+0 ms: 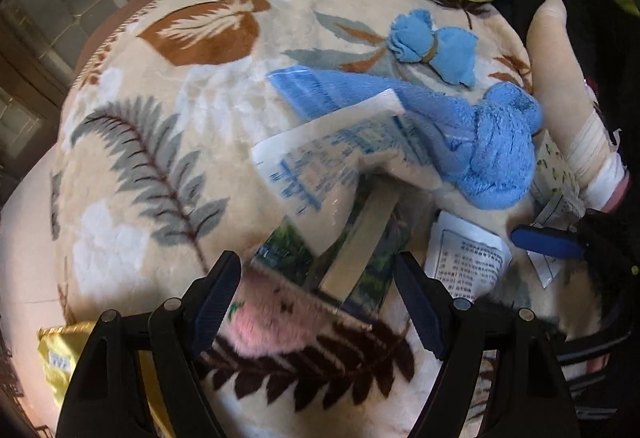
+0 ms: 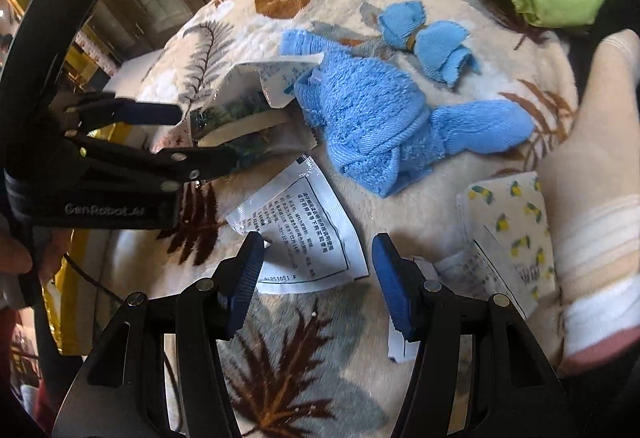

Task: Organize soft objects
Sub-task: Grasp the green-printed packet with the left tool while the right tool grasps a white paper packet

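Right wrist: blue towel point(image 2: 372, 130) lies on blanket point(image 2: 320, 338).

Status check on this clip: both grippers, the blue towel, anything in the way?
Left gripper open at the green packet. Right gripper open over the white sachet. Blue towel untouched on the blanket, overlapping packets.

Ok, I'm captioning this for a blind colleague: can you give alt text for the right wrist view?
The open right tongs hover over a white printed packet on a leaf-patterned blanket. Beyond lie a knotted blue towel and a small blue cloth bundle. The left tongs reach in from the left toward a green-printed package.
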Demonstrator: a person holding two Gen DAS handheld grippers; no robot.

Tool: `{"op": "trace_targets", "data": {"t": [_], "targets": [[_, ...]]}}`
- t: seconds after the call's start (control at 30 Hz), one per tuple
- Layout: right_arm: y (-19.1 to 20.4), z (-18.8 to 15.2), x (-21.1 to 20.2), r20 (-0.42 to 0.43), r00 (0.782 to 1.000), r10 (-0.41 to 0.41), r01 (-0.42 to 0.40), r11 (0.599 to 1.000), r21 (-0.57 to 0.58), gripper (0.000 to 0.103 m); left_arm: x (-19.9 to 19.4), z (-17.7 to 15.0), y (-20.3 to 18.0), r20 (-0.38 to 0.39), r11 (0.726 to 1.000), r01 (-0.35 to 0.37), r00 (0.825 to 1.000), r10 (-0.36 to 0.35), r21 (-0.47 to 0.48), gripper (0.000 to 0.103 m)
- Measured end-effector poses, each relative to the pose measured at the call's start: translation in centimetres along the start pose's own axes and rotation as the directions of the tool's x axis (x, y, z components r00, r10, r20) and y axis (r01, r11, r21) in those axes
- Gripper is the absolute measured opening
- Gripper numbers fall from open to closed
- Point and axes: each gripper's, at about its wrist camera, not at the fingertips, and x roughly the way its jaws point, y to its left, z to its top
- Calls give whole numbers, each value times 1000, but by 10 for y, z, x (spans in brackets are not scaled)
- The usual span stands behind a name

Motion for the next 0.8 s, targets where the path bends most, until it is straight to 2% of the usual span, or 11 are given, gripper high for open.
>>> {"op": "trace_targets", "data": {"t": [0.2, 0.37, 0.53, 0.8], "targets": [[4, 7, 11, -10, 1000, 9, -9, 1000, -22, 62, 15, 14, -12, -31, 999, -11, 999, 13, 49, 81], [10, 12, 18, -11, 1000, 4, -5, 998, -66, 62, 23, 22, -9, -45, 999, 19, 999, -18, 35, 81], [18, 10, 21, -20, 999, -43, 41, 992, -118, 60, 29, 29, -12, -56, 999, 0, 998, 2, 47, 80], [6, -1, 13, 0, 1000, -24, 24, 998, -58, 54, 26, 24, -19, -56, 999, -33, 998, 35, 35, 75]]}}
